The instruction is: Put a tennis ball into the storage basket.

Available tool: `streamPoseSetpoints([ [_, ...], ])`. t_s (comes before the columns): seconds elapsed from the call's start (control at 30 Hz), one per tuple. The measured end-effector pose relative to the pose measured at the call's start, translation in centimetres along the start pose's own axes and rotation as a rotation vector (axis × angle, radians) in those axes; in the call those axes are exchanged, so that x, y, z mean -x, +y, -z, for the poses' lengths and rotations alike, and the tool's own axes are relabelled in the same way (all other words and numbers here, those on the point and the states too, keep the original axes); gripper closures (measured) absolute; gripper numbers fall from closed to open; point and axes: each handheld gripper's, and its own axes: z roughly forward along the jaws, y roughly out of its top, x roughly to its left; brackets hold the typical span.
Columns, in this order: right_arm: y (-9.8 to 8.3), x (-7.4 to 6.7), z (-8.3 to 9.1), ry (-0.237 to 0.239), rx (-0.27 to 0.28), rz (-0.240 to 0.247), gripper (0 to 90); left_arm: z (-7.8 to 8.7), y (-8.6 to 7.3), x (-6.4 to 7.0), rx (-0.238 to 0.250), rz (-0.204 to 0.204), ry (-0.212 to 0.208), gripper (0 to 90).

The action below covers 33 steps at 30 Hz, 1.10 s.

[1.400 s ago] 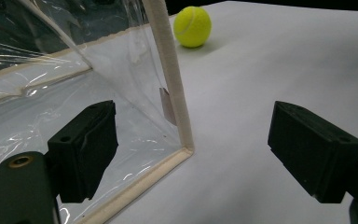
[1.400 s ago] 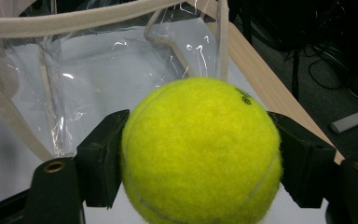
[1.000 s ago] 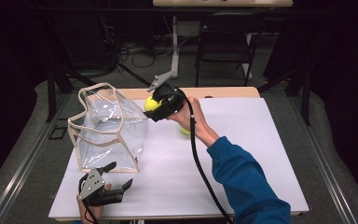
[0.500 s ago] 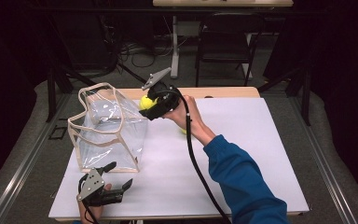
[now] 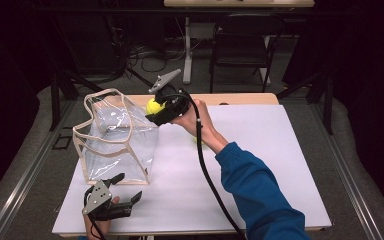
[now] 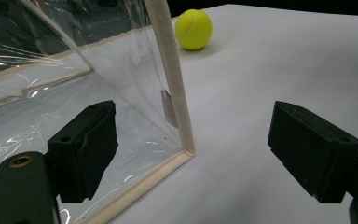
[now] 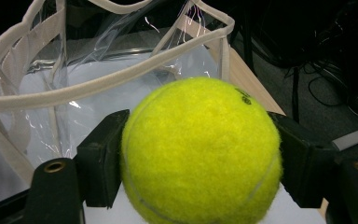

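Two balls show. One ball (image 7: 200, 151) is clamped between the jaws of the right gripper (image 5: 156, 109), held up in the air just beside the far right corner of the bag (image 5: 117, 137), near its open rim. The second ball (image 6: 193, 29) lies on the white surface (image 5: 260, 165) to the right of the bag; in the high view the person's right hand (image 5: 195, 122) hides nearly all of it. There is one bag, one surface and two grippers.

The left gripper (image 5: 111, 200) rests low at the near edge of the surface, just in front of the bag, its jaws spread wide with nothing between them. In the left gripper view the bag's near corner stands between the two jaws without touching either.

The held ball is bright yellow-green felt with a pale curved seam and a small dark mark near its top; its lower edge is cut off in the right gripper view. The bag is clear plastic, edged in cream tape, upright and creased, with its mouth open upward. Glare on the plastic makes its inside hard to read. The blue sleeve (image 5: 260, 195) is cut off at the bottom.
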Motion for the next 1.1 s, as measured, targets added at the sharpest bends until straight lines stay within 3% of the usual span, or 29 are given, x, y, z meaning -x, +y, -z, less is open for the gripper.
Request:
streamPoseSetpoints([
  [1.1,1.7,-0.4,-0.3,0.002,0.054,-0.006,26.3,0.1,0.0,0.0,0.005,-0.002,0.003,16.1],
])
